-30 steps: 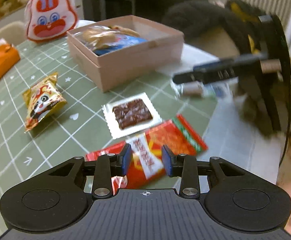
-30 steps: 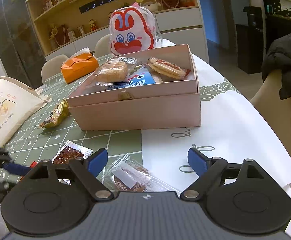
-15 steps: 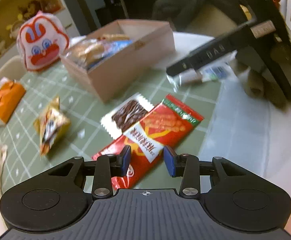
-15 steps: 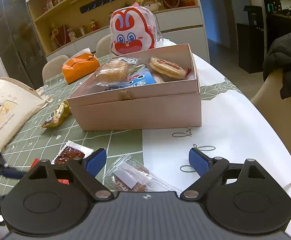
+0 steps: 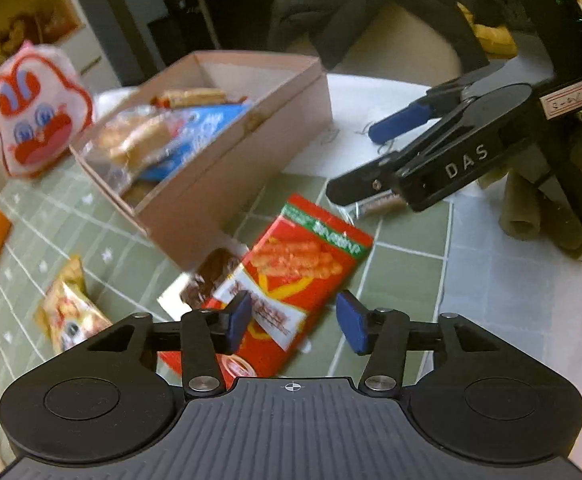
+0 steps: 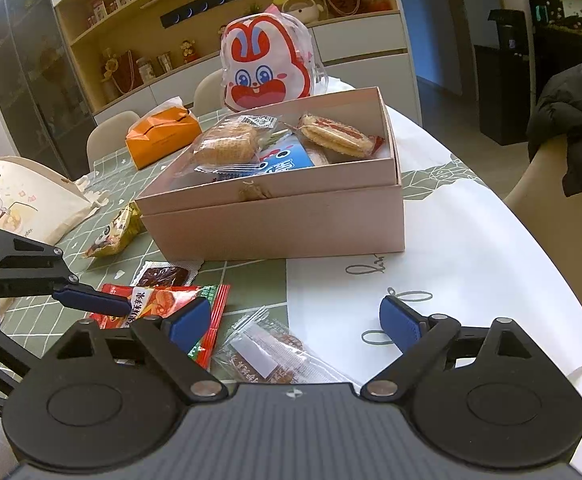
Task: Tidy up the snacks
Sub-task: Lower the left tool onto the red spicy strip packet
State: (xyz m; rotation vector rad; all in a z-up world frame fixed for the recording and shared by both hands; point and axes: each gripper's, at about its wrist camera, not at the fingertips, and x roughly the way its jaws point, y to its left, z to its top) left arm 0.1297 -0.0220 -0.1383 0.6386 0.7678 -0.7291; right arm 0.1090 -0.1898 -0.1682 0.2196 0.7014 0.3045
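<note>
A pink box (image 5: 227,184) (image 6: 275,224) holds several wrapped biscuits and a blue packet. In front of it a red snack packet (image 5: 299,264) (image 6: 159,300) lies flat on the green tablecloth. My left gripper (image 5: 295,322) hovers over the packet's near end; its jaws are opening and the pads do not press on it. One left finger (image 6: 91,300) shows over the packet in the right wrist view. My right gripper (image 6: 295,326) (image 5: 367,158) stands open over a clear packet of brown snacks (image 6: 267,354) on the white cloth.
A dark dried-meat packet (image 5: 211,276) (image 6: 163,276) lies beside the red one, and a yellow packet (image 5: 71,312) (image 6: 113,232) further left. A rabbit-face bag (image 6: 267,68), an orange tissue box (image 6: 163,136) and a cream bag (image 6: 15,196) stand behind. A jacket-draped chair (image 6: 571,120) is at the right.
My left gripper has slid across the table and rolled, so its view tilts. Its jaws have widened over the red packet. The right gripper has stayed still.
</note>
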